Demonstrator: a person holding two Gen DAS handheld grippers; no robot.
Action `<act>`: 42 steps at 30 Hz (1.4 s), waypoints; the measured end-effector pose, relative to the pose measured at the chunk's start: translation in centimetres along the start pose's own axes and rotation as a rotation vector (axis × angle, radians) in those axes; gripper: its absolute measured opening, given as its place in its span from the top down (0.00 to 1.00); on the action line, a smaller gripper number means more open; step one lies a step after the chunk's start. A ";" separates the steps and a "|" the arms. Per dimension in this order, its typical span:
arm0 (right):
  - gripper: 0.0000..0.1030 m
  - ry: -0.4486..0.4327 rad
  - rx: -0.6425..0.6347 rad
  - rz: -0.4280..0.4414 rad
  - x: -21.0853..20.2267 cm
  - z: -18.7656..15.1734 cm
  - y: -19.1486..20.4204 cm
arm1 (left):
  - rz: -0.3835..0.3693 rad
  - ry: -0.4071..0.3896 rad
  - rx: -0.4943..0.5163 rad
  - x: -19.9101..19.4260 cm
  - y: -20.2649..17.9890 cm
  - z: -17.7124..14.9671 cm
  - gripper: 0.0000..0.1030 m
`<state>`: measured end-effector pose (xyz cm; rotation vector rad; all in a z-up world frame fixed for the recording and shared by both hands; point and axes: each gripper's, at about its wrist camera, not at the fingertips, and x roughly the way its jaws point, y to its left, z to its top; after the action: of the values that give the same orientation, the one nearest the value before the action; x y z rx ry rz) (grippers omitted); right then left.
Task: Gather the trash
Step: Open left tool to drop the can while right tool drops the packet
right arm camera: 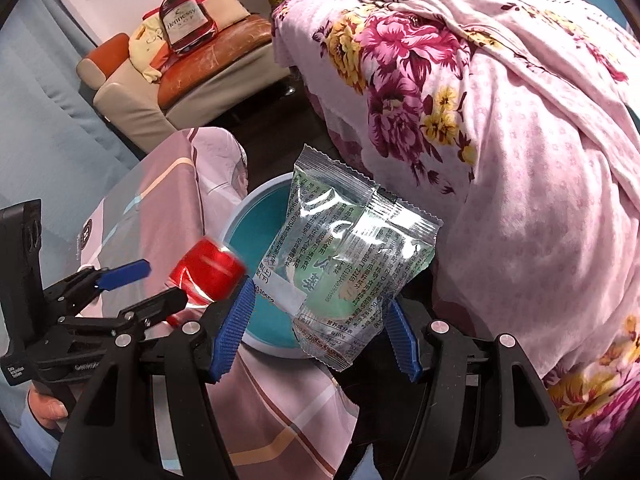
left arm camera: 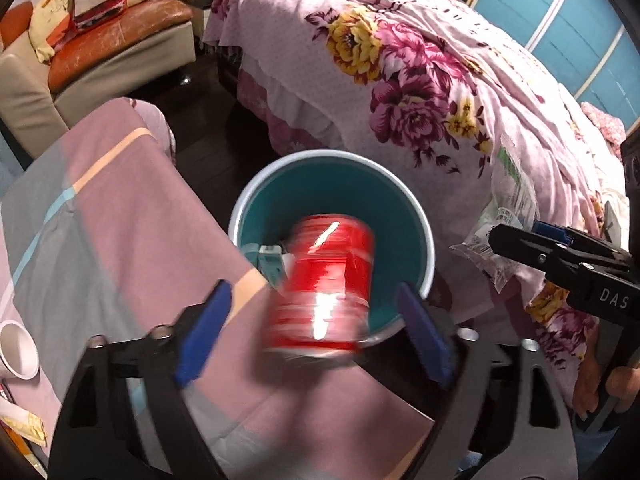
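Now red can (left arm camera: 324, 288) between parted fingers (left arm camera: 202, 336)

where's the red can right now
In the left wrist view the red can is blurred between the open pads of the left gripper, apparently touching neither, over the near rim of the teal bin.

The left tool (left arm camera: 312, 332) points steeply downward, its blue pads (left arm camera: 204, 332) spread wide with neither touching anything. The right tool (right arm camera: 316, 332) also tilts down, half open; whether its pads (right arm camera: 234, 328) press seems likely but unclear.
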<state>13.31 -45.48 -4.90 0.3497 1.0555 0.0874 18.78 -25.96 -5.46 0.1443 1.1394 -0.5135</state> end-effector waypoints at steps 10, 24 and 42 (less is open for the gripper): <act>0.41 0.014 -0.022 -0.016 0.6 0.0 1.3 | -0.004 0.008 -0.038 -0.3 1.5 -0.9 0.12; 0.41 0.036 -0.068 -0.042 1.6 0.2 3.7 | -0.014 -0.003 -0.068 -1.6 3.4 -2.4 0.10; 0.33 0.072 -0.101 -0.075 3.1 0.5 6.2 | -0.034 -0.010 -0.148 -2.7 7.4 -4.4 0.10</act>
<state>15.87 -39.01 -5.21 0.2173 1.1296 0.0864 17.65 -16.99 -6.01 -0.0063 1.1678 -0.4575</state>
